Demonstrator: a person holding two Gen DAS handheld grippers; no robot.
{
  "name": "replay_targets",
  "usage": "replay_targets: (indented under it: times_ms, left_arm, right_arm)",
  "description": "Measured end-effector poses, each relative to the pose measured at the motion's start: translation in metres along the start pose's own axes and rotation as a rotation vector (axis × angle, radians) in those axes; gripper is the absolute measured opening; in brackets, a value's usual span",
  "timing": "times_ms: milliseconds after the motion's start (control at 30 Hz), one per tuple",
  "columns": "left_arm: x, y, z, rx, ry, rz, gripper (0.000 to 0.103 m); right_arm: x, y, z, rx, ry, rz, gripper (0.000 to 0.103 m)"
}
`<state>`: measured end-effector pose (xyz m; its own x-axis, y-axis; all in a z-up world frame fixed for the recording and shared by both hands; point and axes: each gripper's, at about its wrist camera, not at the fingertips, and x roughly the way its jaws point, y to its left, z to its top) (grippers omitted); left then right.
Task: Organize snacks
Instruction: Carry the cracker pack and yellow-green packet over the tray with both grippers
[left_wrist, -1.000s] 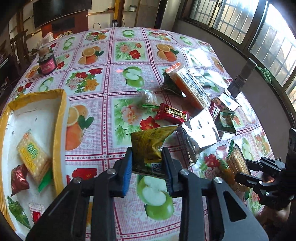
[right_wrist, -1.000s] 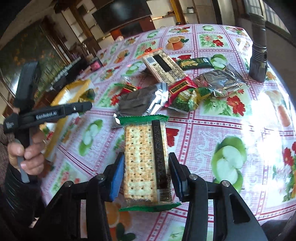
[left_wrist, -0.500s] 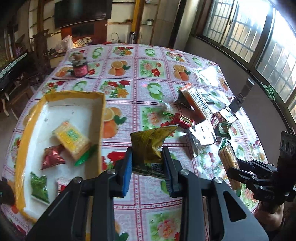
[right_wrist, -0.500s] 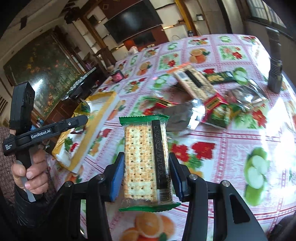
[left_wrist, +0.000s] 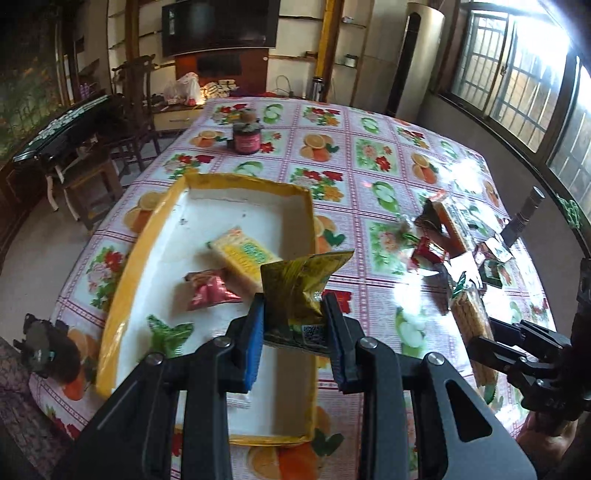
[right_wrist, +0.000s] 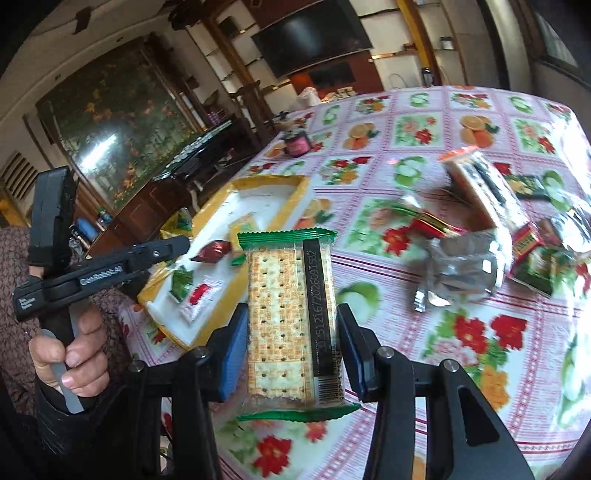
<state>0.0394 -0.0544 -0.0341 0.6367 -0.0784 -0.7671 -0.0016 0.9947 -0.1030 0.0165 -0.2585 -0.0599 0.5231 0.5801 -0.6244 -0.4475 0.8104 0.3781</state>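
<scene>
The left gripper (left_wrist: 293, 325) clamps a yellow snack bag (left_wrist: 299, 291) directly over the tray (left_wrist: 122, 288); the right gripper (right_wrist: 291, 345), gripping an upright cracker pack (right_wrist: 291, 325), has the tray at frame left, farther off.

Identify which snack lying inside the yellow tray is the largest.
The yellow cracker pack, lying flat near the middle of the yellow tray. It is a long block; the red sachet and green sachet beside it are small pouches.
</scene>
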Motion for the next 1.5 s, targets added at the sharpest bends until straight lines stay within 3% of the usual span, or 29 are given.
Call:
replay_targets:
  times_ms: [400, 1167, 1500]
  left_arm:
    - [-0.004, 0.031, -0.010, -0.034, -0.007, 0.089, 0.032]
    - [0.005, 0.077, -0.017, -0.085, 0.028, 0.171, 0.032]
    - [0.015, 0.077, -0.017, -0.062, 0.038, 0.183, 0.032]
  right_arm:
    - [0.020, 0.035, 0.009, -0.053, 0.009, 0.031, 0.046]
    - [0.083, 0.069, 0.031, -0.096, 0.061, 0.125, 0.046]
    - [0.100, 0.075, 0.042, -0.103, 0.071, 0.138, 0.046]
